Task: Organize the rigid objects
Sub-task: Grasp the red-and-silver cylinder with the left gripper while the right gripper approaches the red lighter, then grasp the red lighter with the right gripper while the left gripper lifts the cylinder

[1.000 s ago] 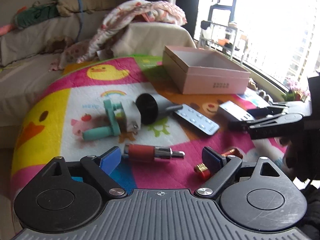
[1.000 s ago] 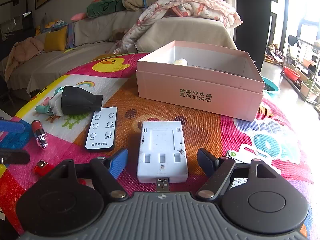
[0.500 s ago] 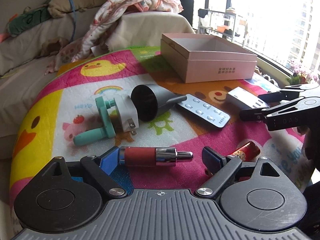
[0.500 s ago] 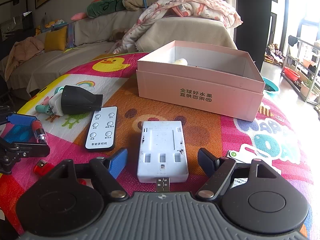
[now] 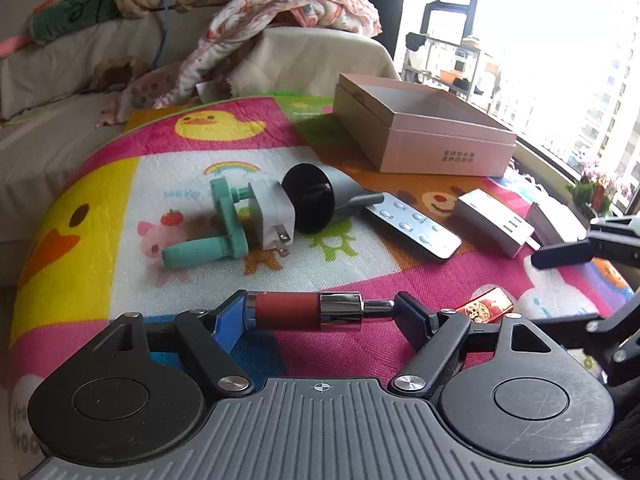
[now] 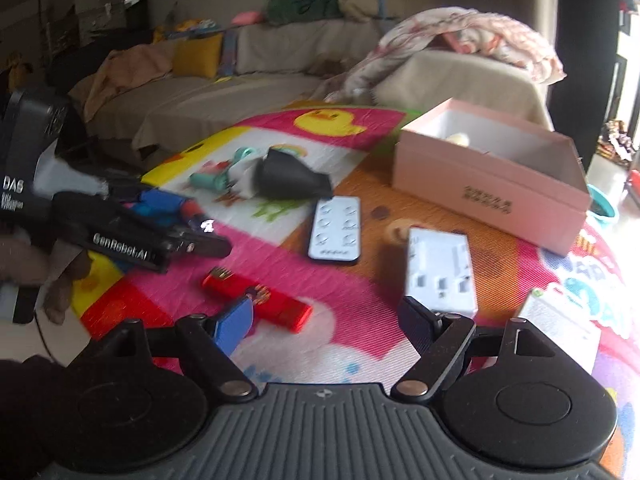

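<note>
Sorting barely begun
Red cylinder is clamped lengthwise in left tool, its jaws just closing; right tool is held wide, empty; most items beyond remain outside pink box.

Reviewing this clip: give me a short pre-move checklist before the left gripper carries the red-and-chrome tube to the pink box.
1. Tube between the left gripper fingers, end to end: ok; jaws have just been closing.
2. Firm grip on the tube: cannot tell.
3. Pink box open, with room inside: ok.
4. Path to the box: not ok; remote and grey nozzle lie between.
5. Right gripper empty: ok; open above the red lighter.
</note>
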The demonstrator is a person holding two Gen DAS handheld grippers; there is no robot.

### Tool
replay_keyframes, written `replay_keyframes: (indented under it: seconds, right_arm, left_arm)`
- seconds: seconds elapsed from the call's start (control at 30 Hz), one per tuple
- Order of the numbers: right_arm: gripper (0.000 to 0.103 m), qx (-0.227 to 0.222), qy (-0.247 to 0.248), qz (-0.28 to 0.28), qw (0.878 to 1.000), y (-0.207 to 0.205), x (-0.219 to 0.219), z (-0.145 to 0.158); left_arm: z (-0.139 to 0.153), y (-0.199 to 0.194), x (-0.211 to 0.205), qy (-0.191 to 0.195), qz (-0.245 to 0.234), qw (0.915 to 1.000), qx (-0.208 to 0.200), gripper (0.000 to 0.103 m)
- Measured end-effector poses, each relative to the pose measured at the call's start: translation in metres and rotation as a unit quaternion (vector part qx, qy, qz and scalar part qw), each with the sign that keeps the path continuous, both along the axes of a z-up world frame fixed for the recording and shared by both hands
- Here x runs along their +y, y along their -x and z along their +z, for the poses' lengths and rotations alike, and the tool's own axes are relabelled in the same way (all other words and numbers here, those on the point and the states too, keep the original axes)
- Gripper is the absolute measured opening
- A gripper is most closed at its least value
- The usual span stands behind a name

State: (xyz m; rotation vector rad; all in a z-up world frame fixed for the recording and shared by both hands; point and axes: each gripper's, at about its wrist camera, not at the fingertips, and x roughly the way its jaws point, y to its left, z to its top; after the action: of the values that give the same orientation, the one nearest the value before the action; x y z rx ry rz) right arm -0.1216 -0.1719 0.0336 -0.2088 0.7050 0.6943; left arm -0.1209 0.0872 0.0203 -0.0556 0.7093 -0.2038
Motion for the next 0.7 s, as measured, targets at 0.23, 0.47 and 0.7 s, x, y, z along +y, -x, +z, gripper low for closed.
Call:
replay_keyframes:
  seconds: [0.23, 0.47, 0.7]
  right_arm:
    - [0.08, -0.011, 0.075, -0.036, 0.996, -0.011, 0.016, -0.01]
    - [0.08, 0.051, 0.03, 0.012, 0.998, -0.007, 0.027, -0.007]
    - [0.083, 0.035, 0.054, 0.04, 0.997, -0.005, 0.064, -0.007]
  left_arm:
    - [0.013, 0.019, 0.023, 0.047, 0.037, 0.9979, -0.026, 0.083]
    - [0.021, 0.022, 0.032, 0.061, 0.061, 0.9955, -0.039, 0.083]
    - [0.016, 0.027, 0.029, 0.047, 0.062, 0.9967, -0.023, 0.083]
